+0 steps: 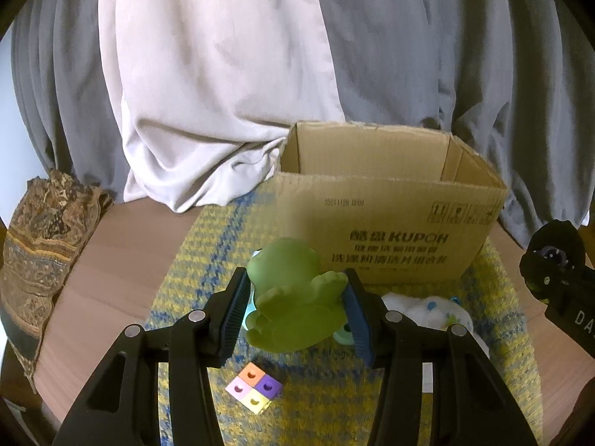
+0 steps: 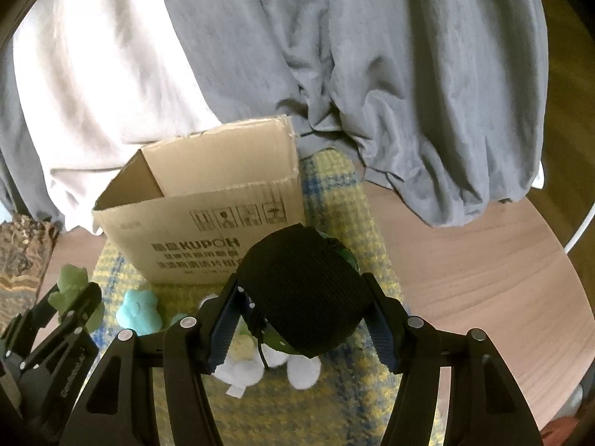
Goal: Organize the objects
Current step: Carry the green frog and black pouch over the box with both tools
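Two grippers loaded: left gripper (image 1: 295, 306) clamps green frog toy (image 1: 290, 297), right gripper (image 2: 303, 310) clamps black woven roll (image 2: 303, 293). Both held above yellow-blue mat (image 1: 208, 252), just short of open cardboard box (image 1: 379, 238).

Risk: soft frog squirting from pads; roll bulky, may catch box front rim (image 2: 208, 195). Grippers near each other, could collide at opening.

Box mouth open, curtains (image 1: 208, 74) close behind. Colour-block cube (image 1: 254, 390) and white plush (image 1: 427, 310) lie below.

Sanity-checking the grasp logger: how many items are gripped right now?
2. Green frog toy in the left tongs; black fabric roll in the right tongs. Both in front of the cardboard box.
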Demonstrator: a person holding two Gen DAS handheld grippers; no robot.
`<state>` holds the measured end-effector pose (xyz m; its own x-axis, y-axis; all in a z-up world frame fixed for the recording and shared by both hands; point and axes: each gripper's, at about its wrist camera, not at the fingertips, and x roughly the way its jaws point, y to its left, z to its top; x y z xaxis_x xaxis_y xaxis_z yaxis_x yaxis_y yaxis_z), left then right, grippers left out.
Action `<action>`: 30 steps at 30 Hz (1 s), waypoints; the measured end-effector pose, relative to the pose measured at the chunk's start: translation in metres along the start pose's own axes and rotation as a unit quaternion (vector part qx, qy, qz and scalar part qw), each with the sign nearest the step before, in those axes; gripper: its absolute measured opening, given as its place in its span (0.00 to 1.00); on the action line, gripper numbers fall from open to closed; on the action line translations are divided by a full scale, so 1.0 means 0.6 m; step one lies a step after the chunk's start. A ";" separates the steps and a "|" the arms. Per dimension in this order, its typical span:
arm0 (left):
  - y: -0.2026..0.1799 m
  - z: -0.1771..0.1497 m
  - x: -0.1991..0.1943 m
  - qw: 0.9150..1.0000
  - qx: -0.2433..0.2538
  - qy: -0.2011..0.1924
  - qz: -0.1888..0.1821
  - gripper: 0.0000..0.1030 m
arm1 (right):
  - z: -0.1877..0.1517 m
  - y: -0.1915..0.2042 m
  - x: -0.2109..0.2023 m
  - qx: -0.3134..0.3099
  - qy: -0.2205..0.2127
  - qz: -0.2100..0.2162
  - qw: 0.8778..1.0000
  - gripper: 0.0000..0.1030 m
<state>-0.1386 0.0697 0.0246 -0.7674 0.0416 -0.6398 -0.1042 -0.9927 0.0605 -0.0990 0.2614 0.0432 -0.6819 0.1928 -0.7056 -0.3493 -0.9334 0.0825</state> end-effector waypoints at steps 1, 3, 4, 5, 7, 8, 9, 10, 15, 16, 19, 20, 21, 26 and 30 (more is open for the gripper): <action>0.000 0.004 -0.002 1.000 0.001 -0.002 0.000 0.48 | 0.003 0.002 -0.002 0.000 -0.002 0.000 1.000 0.60; -0.001 0.010 -0.004 1.000 0.004 -0.006 -0.001 0.48 | 0.007 0.005 -0.005 -0.002 -0.006 0.001 1.000 0.60; -0.001 0.014 -0.005 1.000 0.005 -0.008 -0.002 0.48 | 0.009 0.006 -0.006 -0.002 -0.008 0.001 1.000 0.60; -0.001 0.017 -0.006 1.000 0.006 -0.009 -0.002 0.48 | 0.012 0.007 -0.007 -0.003 -0.010 0.001 1.000 0.60; -0.001 0.025 -0.008 1.000 0.007 -0.015 -0.001 0.48 | 0.019 0.009 -0.010 -0.004 -0.016 0.002 1.000 0.60; 0.000 0.030 -0.009 1.000 0.007 -0.017 -0.002 0.48 | 0.023 0.011 -0.012 -0.004 -0.019 0.002 1.000 0.60; 0.000 0.034 -0.010 1.000 0.007 -0.019 -0.003 0.48 | 0.027 0.012 -0.013 -0.005 -0.021 0.003 1.000 0.60; 0.001 0.037 -0.010 1.000 0.006 -0.020 -0.003 0.48 | 0.031 0.013 -0.015 -0.006 -0.024 0.003 1.000 0.60; 0.004 0.058 -0.014 0.999 0.006 -0.031 -0.007 0.48 | 0.053 0.021 -0.024 -0.011 -0.037 0.005 0.999 0.60; 0.005 0.061 -0.014 0.999 0.006 -0.032 -0.008 0.48 | 0.057 0.024 -0.026 -0.012 -0.039 0.006 0.999 0.60; 0.010 0.075 -0.014 0.999 0.003 -0.036 -0.010 0.48 | 0.071 0.032 -0.031 -0.016 -0.045 0.009 0.999 0.60; 0.011 0.082 -0.013 0.999 0.003 -0.038 -0.010 0.48 | 0.075 0.035 -0.032 -0.017 -0.047 0.010 0.999 0.60; 0.012 0.088 -0.013 0.999 0.003 -0.039 -0.010 0.48 | 0.081 0.038 -0.033 -0.018 -0.049 0.012 0.999 0.60; 0.009 0.122 -0.013 0.999 0.015 -0.050 -0.014 0.48 | 0.101 0.049 -0.038 -0.023 -0.058 0.014 0.998 0.60; 0.006 0.148 -0.006 0.998 0.016 -0.049 -0.023 0.48 | 0.122 0.057 -0.036 -0.027 -0.061 0.013 0.998 0.60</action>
<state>-0.1924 0.0761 0.0952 -0.8195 0.0986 -0.5645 -0.1592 -0.9855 0.0590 -0.1433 0.2476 0.1129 -0.7651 0.2008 -0.6119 -0.2979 -0.9527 0.0598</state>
